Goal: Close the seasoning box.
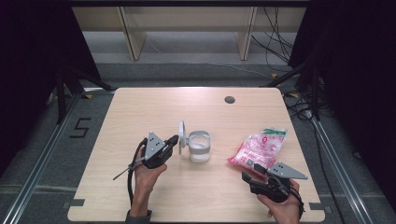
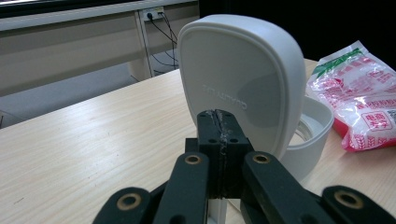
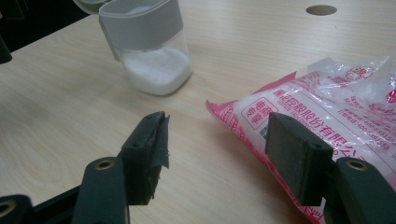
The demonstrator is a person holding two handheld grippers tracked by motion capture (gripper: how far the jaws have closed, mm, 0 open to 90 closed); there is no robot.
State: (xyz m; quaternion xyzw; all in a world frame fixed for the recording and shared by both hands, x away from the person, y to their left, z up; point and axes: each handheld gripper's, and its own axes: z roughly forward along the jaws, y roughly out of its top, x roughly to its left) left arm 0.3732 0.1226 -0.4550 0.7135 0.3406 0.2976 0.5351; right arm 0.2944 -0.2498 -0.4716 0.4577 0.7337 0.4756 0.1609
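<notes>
My left gripper [image 1: 173, 142] at centre frame is pinched tight on the jar's flipped-up lid [image 1: 182, 134], my right gripper [image 1: 252, 173] gapes beside the pink bag [image 1: 258, 148] lower right, all on a pale wood table [image 1: 140, 107].

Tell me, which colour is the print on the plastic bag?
Pink-red, with a green strip; clearest in the left gripper view.

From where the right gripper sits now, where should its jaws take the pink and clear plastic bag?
Grip the pink and clear plastic bag at its near pink sealed edge, coming in low from the open right gripper. The bag lies flat on the wooden table, and that thin edge already sits just ahead of the jaws.
</notes>
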